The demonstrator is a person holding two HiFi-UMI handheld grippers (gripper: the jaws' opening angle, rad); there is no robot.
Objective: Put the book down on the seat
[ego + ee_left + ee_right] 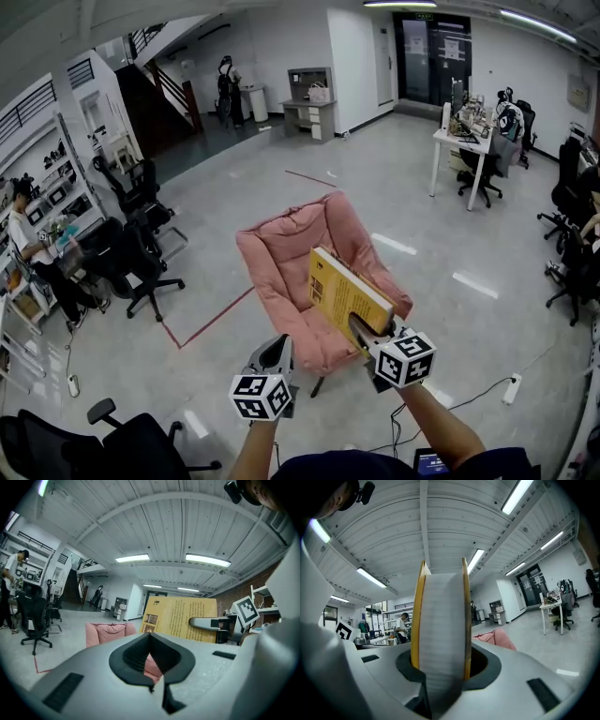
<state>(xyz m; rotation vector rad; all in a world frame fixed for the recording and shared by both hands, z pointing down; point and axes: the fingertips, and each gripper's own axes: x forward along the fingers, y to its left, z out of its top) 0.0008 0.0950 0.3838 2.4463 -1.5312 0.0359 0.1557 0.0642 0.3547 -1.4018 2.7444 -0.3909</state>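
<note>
Floor [394,187]: pale grey and glossy. Bare room beyond the seat's far & right edges. A red tape line [211,321] runs off the seat's near-left corner.
Seat [281,253]: pink cushioned chair at mid-frame, back toward the far side. Cushion in front of both grippers. Also seen low & beyond the left gripper in its own view [105,632].
Office chairs [131,258]: black, well apart at the seat's left. One more at the frame's bottom-left corner, near the L arm.
Book [339,292]: yellow cover, up in the air over the seat's right-front part, tilted, cover facing left. Not lying on the cushion. Page edge faces the R camera [443,634]; printed cover shows in the left gripper view [178,618].
Right gripper [367,339]: clamped on the book's near lower edge, one jaw on each cover [440,677].
R forearm [441,427]: bare, reaching fwd from the bottom edge, angled left toward the seat.
Left gripper [272,361]: jaws together w/ nothing btwn them [152,667]. Just beside the seat's front edge, left of the book, apart from it.
L forearm [251,450]: short reach, near-vertical in frame.
</note>
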